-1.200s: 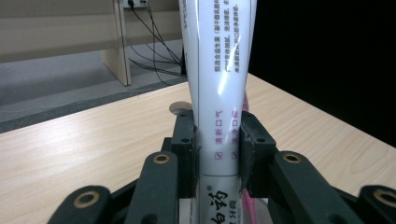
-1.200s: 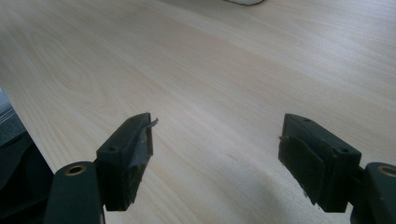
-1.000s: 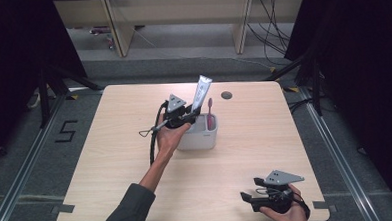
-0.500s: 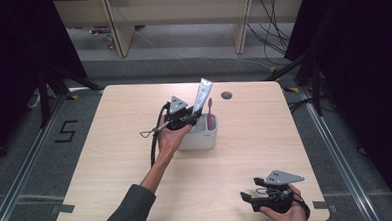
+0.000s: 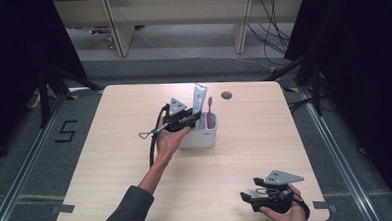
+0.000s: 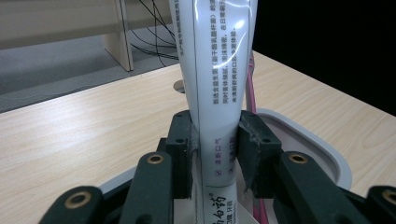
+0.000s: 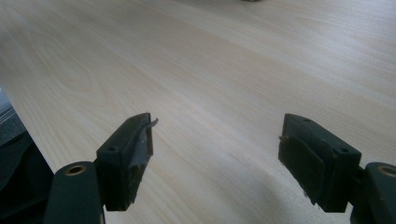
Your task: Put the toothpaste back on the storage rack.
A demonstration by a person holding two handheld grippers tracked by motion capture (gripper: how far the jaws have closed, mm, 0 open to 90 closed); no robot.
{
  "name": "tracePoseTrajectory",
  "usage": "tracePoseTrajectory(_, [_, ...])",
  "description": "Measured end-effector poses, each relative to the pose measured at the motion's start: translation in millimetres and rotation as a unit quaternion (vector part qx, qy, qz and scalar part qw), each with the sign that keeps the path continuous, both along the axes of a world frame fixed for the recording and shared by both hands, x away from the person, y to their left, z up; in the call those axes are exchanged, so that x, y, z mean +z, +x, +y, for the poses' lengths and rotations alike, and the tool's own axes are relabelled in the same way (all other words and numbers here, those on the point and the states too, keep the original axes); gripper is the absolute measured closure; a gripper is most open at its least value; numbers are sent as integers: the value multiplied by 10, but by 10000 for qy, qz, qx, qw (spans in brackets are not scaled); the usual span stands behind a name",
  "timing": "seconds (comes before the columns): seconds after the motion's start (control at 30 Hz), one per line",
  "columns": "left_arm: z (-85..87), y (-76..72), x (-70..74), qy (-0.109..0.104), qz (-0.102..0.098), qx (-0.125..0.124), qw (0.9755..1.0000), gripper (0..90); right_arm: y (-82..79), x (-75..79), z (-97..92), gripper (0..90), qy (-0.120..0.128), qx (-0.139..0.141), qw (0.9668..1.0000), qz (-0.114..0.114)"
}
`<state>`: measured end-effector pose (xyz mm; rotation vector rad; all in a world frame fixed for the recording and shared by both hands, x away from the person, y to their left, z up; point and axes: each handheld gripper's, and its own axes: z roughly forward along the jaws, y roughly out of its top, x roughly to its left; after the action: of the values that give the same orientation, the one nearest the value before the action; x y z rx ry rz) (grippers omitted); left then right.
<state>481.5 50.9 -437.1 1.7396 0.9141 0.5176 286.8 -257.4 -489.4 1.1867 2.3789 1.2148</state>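
From above, your left gripper (image 5: 193, 119) stands at the white holder (image 5: 200, 136), its jaws either side of the upright toothpaste tube (image 5: 199, 99); a pink toothbrush (image 5: 209, 110) stands just past it.

Along your left gripper, the jaws have just been easing open, the pads still against the tube.

Your right gripper (image 7: 215, 154) rests wide, nothing between its jaws, over bare table (image 7: 224, 70).

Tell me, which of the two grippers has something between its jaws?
The left gripper: a white tube stands between its jaws, which have just been opening. The right gripper is open over bare table.
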Motion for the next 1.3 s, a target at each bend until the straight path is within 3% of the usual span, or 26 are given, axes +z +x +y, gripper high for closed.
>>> tracePoseTrajectory(0.1, [4,-10,0,2,6,-16,10000,653,8,5,-12,266,-79,47,10000,-38])
tracePoseTrajectory(0.17, [10,-22,15,-18,-57,-7,10000,626,-5,5,3,266,-14,8,10000,98])
tracePoseTrajectory(0.23, [28,-41,78,-317,-170,-20,9994,694,8,2,-9,266,-88,55,9999,-30])
tracePoseTrajectory(0.27, [30,-53,120,-345,-219,-22,9992,678,12,-4,-8,266,-107,55,9999,-64])
tracePoseTrajectory(0.4, [31,-89,227,-242,-295,-43,9993,636,8,2,-8,266,-92,68,9999,-70])
tracePoseTrajectory(0.43, [34,-95,232,-221,-287,-52,9993,634,-4,3,4,266,-35,30,10000,24])
tracePoseTrajectory(0.67, [30,-109,212,-133,-228,-85,9996,599,16,-10,2,266,-24,142,9999,6])
tracePoseTrajectory(0.83, [35,-111,216,-35,-93,-103,9999,569,-12,-1,12,266,16,-2,9999,107])
tracePoseTrajectory(0.87, [44,-110,218,-27,-92,-76,9999,566,7,-1,-4,266,-86,76,9999,-48])
tracePoseTrajectory(1.3, [152,-116,256,7,-46,5,10000,497,15,-10,2,266,-51,121,9999,-52])
